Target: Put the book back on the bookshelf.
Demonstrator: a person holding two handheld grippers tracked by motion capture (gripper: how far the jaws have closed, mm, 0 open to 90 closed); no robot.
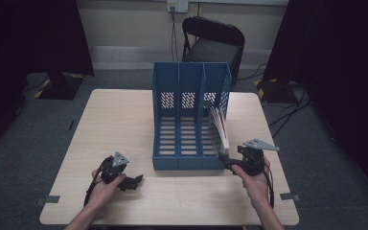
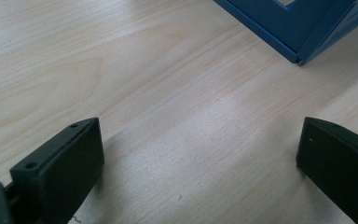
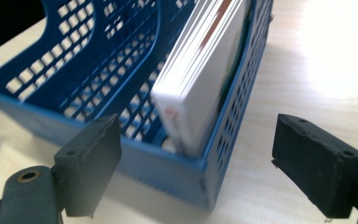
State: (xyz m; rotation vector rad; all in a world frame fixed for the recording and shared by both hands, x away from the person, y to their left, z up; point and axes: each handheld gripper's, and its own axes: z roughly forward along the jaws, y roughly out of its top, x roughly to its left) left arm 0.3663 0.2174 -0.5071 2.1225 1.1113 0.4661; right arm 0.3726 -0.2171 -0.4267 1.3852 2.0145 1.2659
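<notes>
A blue three-slot file rack (image 1: 190, 120) stands in the middle of the wooden table (image 1: 120, 120). White books or booklets (image 1: 219, 129) lean in its right slot, seen close up as a white stack (image 3: 200, 79) inside the rack's blue wall (image 3: 223, 135). My right gripper (image 1: 229, 163) (image 3: 196, 168) is open at the rack's front right corner, jaws wide apart, holding nothing. My left gripper (image 1: 133, 182) (image 2: 200, 163) rests low over the table at the front left, open and empty. A corner of the rack (image 2: 298, 32) lies ahead of it.
A black folding chair (image 1: 213, 43) stands behind the table. Dark curtains hang at both sides, with cables on the floor at the right. Tape marks (image 1: 51, 199) sit at the table's front corners. Bare tabletop lies left of the rack.
</notes>
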